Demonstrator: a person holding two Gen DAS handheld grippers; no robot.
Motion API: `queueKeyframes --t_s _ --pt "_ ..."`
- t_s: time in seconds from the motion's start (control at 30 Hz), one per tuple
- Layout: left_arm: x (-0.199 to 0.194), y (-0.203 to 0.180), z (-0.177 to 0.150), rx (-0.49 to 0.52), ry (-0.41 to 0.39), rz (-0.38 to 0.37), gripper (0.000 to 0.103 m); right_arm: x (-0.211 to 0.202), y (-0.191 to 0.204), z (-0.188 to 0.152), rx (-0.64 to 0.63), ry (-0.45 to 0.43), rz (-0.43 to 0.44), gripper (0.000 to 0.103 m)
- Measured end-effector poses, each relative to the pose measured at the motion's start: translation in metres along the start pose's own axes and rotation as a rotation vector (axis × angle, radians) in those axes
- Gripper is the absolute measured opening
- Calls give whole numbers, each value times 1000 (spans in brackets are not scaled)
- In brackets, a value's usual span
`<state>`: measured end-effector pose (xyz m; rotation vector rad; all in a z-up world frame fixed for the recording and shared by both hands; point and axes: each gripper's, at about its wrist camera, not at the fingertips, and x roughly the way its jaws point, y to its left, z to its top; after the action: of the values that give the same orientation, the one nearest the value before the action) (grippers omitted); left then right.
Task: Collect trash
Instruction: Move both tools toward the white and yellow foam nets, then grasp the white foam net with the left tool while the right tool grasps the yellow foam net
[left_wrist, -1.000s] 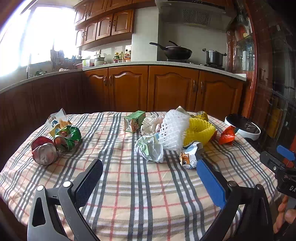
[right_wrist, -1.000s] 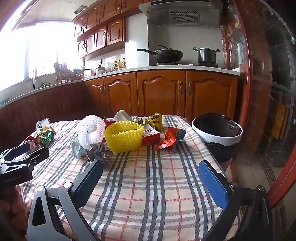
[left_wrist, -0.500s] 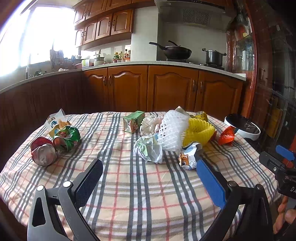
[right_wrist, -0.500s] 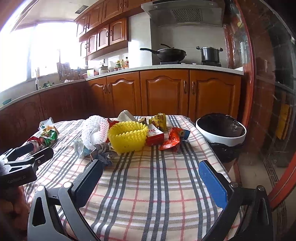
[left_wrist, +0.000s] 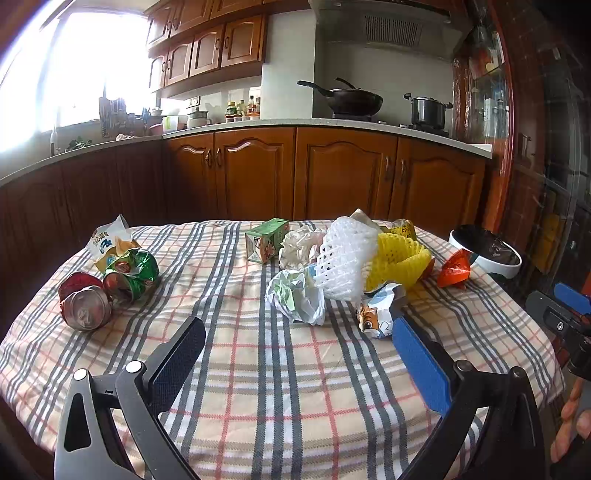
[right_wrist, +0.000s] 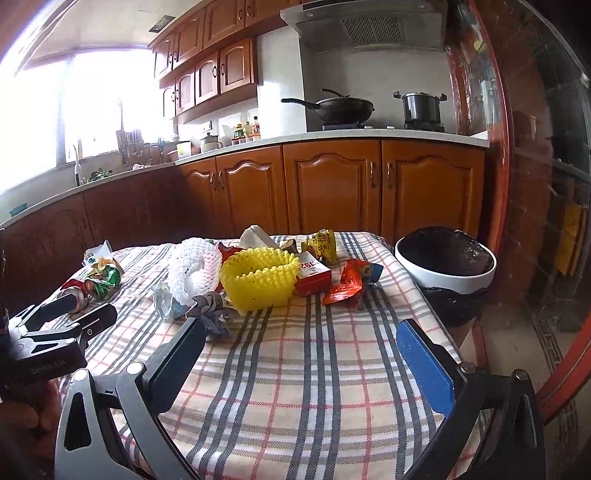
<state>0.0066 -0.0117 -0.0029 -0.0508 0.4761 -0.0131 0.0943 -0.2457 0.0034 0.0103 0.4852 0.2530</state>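
Trash lies on a checked tablecloth: a crushed silver-red can, a green crushed can, a green carton, crumpled paper, white foam net, yellow foam net, a red box and an orange wrapper. A white bin with a black liner stands off the table's right edge. My left gripper is open and empty above the near cloth. My right gripper is open and empty, short of the yellow net.
Wooden cabinets and a counter with a wok and a pot run behind the table. A red door frame stands at the right. The left gripper also shows in the right wrist view.
The right gripper has drifted a little forward and to the right, so the bin and trash look nearer. The left gripper has hardly moved.
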Motion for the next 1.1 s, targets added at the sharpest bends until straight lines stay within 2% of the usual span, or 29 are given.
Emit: queueKeyframes --t_s 0.37,0.63,0.73,0.87,1.1 --pt "8 0 3 -1 23 -7 102 5 -3 3 19 12 26 103" --pt "25 7 19 -23 58 -27 101 20 -11 9 63 51 74 102" --pt "36 7 31 -23 72 -40 101 28 -13 15 78 69 95 91" --pt "53 4 51 -21 88 -67 99 45 -17 25 111 112 144 72" --pt "88 -1 79 17 130 -108 92 89 -24 49 214 194 236 55"
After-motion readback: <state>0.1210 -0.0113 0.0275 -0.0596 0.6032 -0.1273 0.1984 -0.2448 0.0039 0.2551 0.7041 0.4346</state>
